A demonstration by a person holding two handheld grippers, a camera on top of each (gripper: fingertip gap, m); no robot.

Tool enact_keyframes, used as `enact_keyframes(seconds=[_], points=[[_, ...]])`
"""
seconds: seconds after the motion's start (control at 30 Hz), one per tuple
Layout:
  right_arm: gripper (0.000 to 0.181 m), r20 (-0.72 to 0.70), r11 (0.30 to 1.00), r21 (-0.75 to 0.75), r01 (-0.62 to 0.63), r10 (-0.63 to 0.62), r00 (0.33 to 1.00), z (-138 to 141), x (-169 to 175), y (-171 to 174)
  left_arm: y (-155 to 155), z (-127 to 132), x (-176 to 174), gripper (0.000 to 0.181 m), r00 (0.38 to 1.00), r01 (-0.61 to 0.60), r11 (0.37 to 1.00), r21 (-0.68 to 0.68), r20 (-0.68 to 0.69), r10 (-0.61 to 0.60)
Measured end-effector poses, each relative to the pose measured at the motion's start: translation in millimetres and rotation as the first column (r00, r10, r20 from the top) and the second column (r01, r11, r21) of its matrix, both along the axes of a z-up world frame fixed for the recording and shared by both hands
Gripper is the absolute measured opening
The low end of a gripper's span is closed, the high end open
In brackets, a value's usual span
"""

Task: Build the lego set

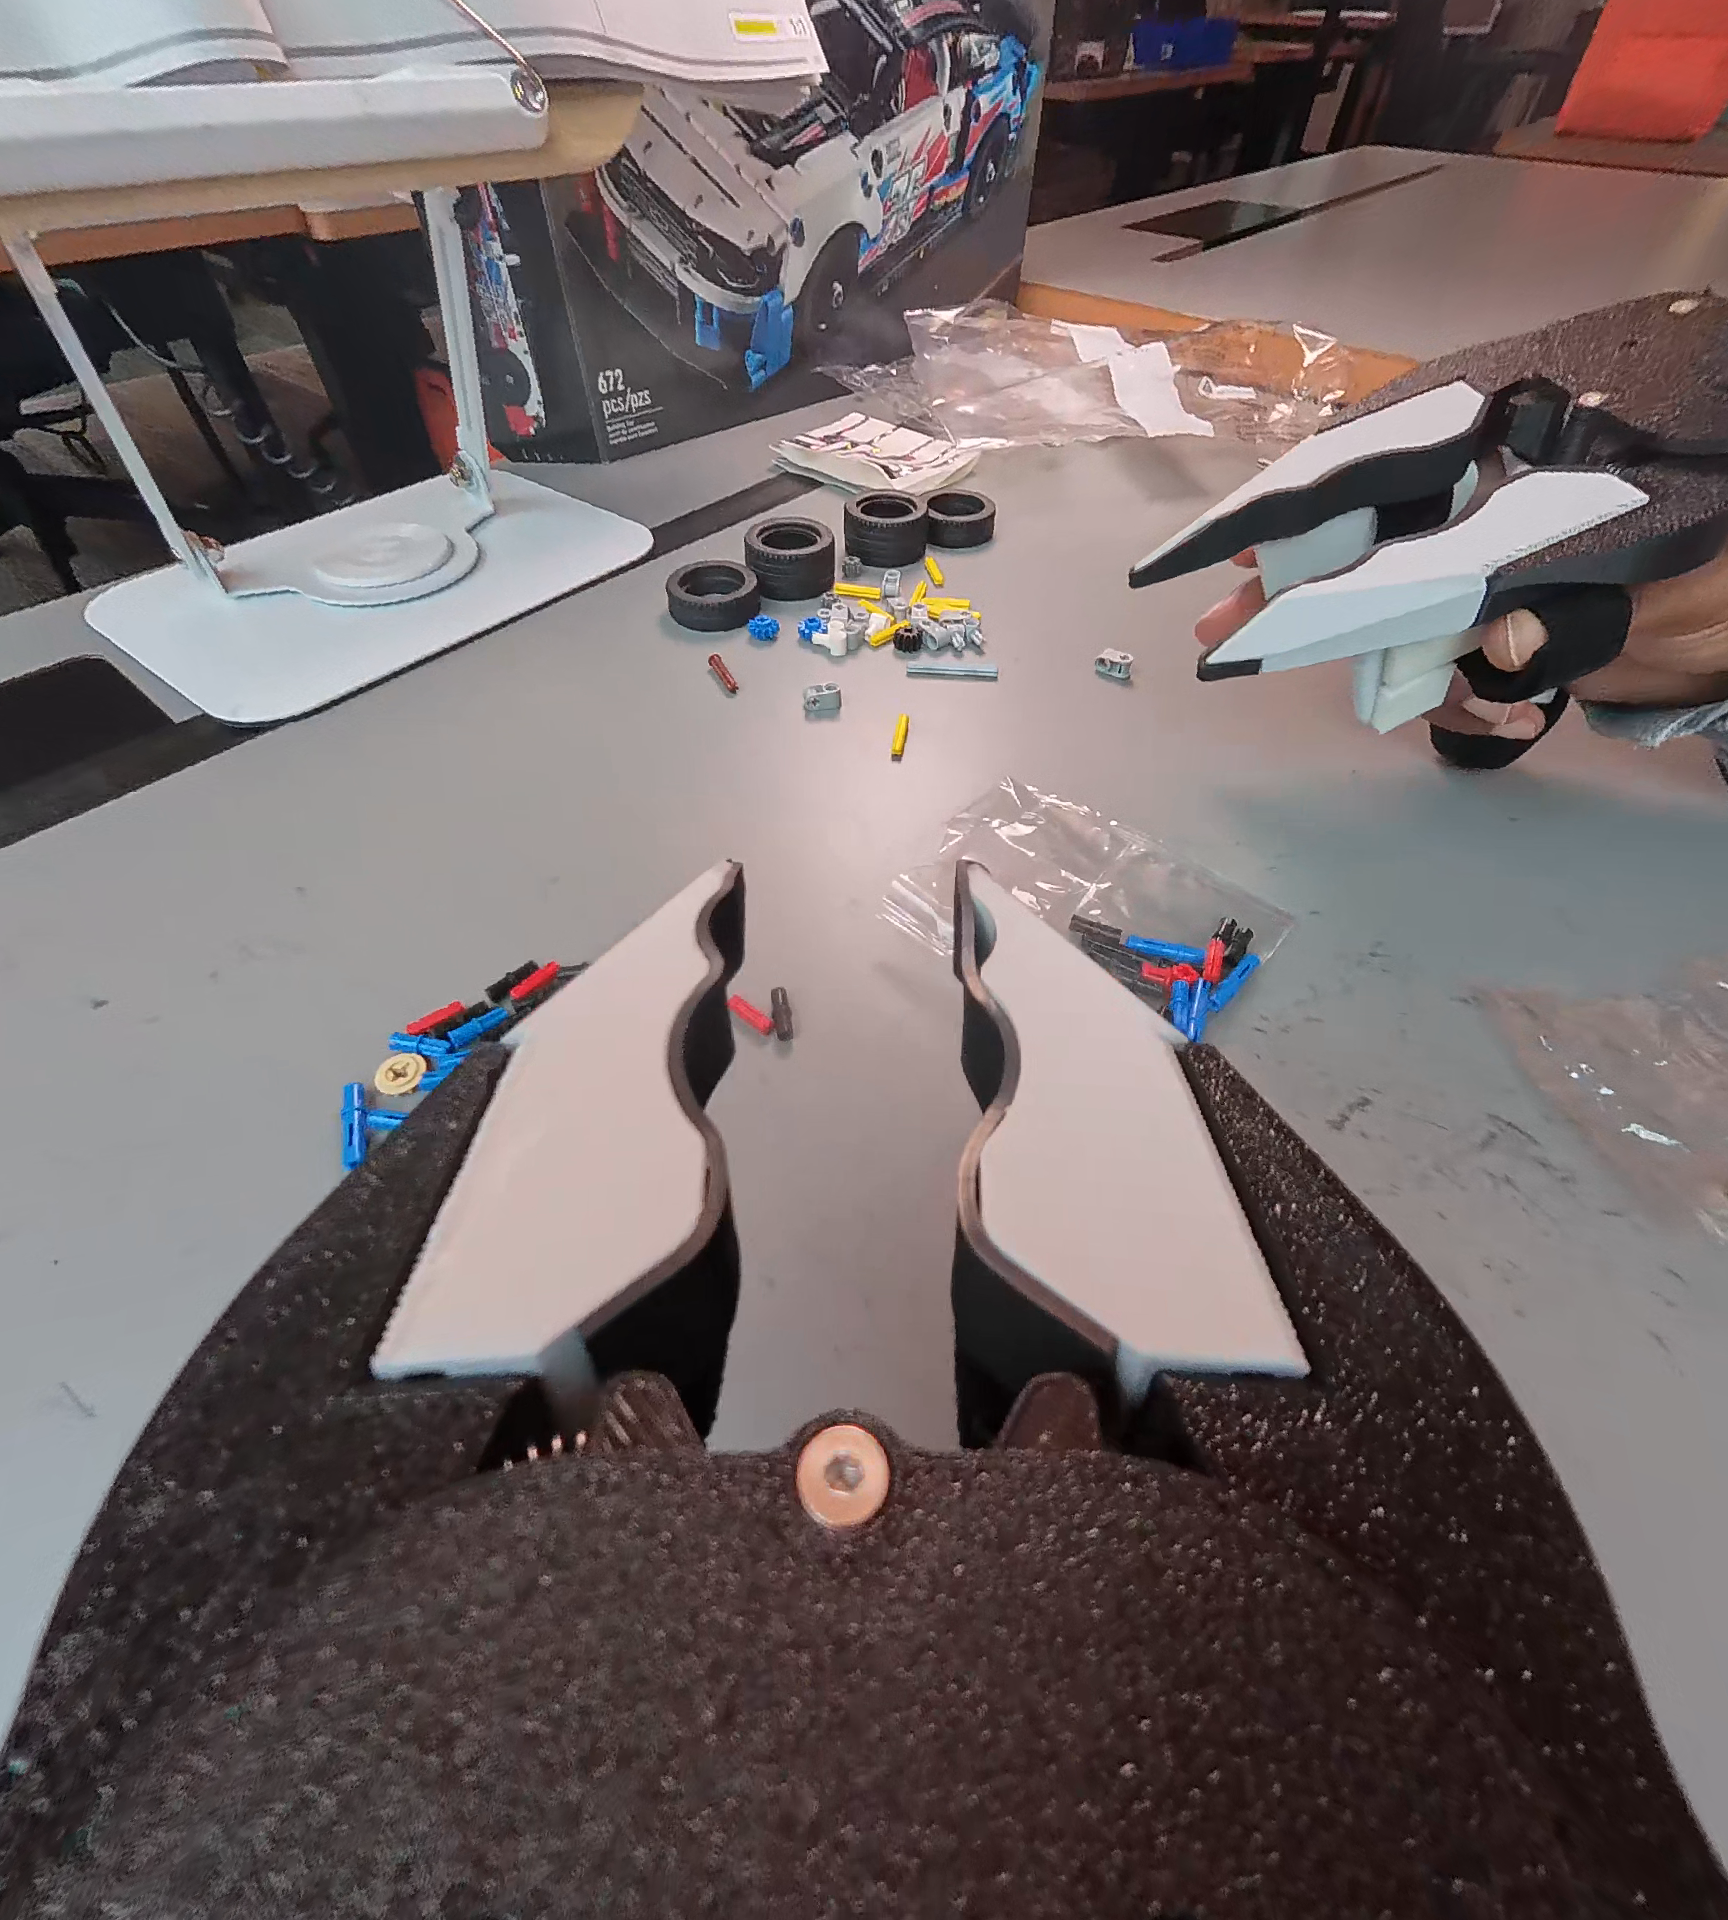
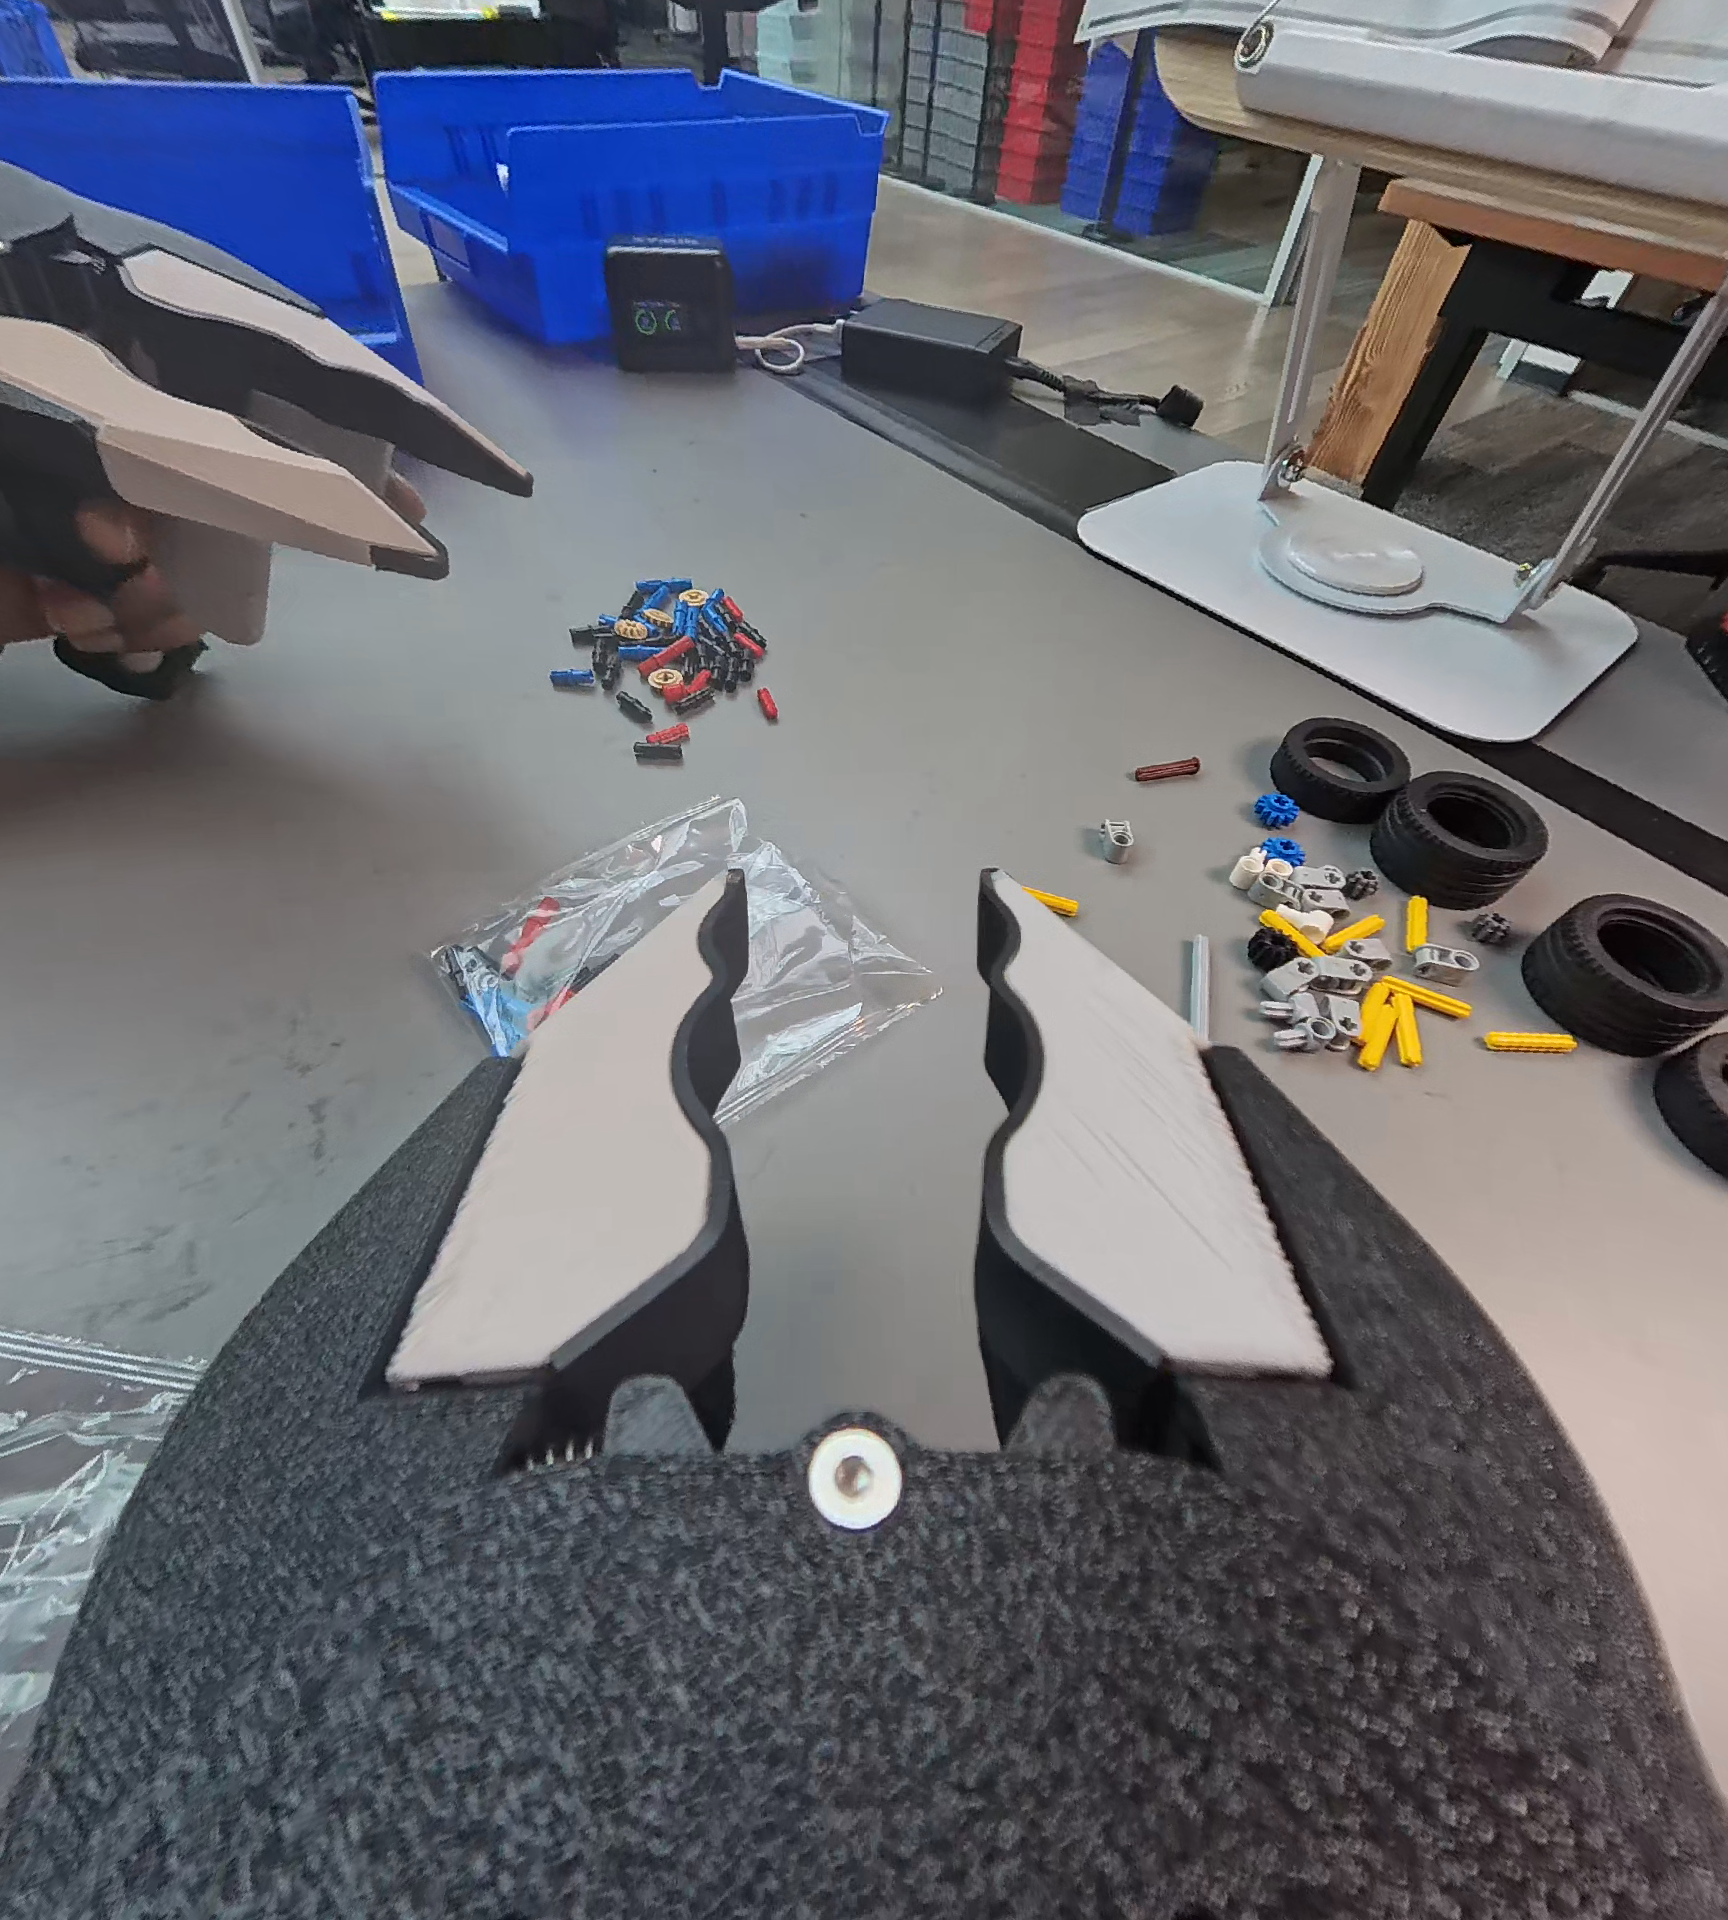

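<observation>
Both grippers hover open and empty over a grey table (image 1: 548, 790). My left gripper (image 1: 847, 878) is above a red pin (image 1: 751, 1013) and a dark pin (image 1: 783, 1013), with a pile of blue, red and black pins (image 1: 455, 1029) to its left. That pile also shows in the right wrist view (image 2: 678, 649). A small clear bag of pins (image 1: 1151, 940) lies right of the left gripper; in the right wrist view it lies (image 2: 787, 956) under my right gripper (image 2: 858, 883). Black tyres (image 2: 1457, 836) and yellow and grey parts (image 2: 1348, 977) lie to the right.
A white stand base (image 1: 372, 582) carries the open instruction booklet (image 1: 216, 62) above. The set's box (image 1: 766, 239) stands at the back. Empty clear bags (image 1: 1099, 364) lie behind the parts. Blue bins (image 2: 631, 177) and a black power adapter (image 2: 927, 348) sit far off. The dark pin (image 1: 783, 1013) is about 9 centimeters from my left fingertips. It is also in sight in the right wrist view (image 2: 665, 756).
</observation>
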State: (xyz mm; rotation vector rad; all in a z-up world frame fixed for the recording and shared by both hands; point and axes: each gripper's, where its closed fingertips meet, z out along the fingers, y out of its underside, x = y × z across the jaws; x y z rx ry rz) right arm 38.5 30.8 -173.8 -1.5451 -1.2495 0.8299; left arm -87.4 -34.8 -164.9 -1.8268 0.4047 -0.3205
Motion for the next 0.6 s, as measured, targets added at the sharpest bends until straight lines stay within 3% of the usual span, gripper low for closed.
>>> enact_keyframes(seconds=[0.23,0.37,0.47,0.6], points=[[0.048,-0.013,0.999,0.019,0.026,-0.025,1.000,-2.5,0.2,6.6,6.2,-1.1,-25.9,0.070,0.992,-0.123,0.992,-0.027,0.004,0.123],[0.044,0.006,1.000,0.002,0.003,-0.003,1.000,-5.4,-1.1,1.9,6.8,-18.8,-51.5,0.060,0.981,-0.194,0.971,-0.143,-0.012,0.194],[0.042,0.047,0.999,0.015,-0.028,0.028,0.999,-11.1,-3.3,-4.9,4.4,-36.6,-55.3,0.043,0.985,-0.165,0.956,-0.244,0.005,0.172],[0.044,0.167,0.993,0.006,-0.120,0.118,0.979,-29.1,-5.6,-23.8,-0.7,-60.9,-56.5,0.036,0.985,-0.160,0.930,-0.331,-0.109,0.130]])
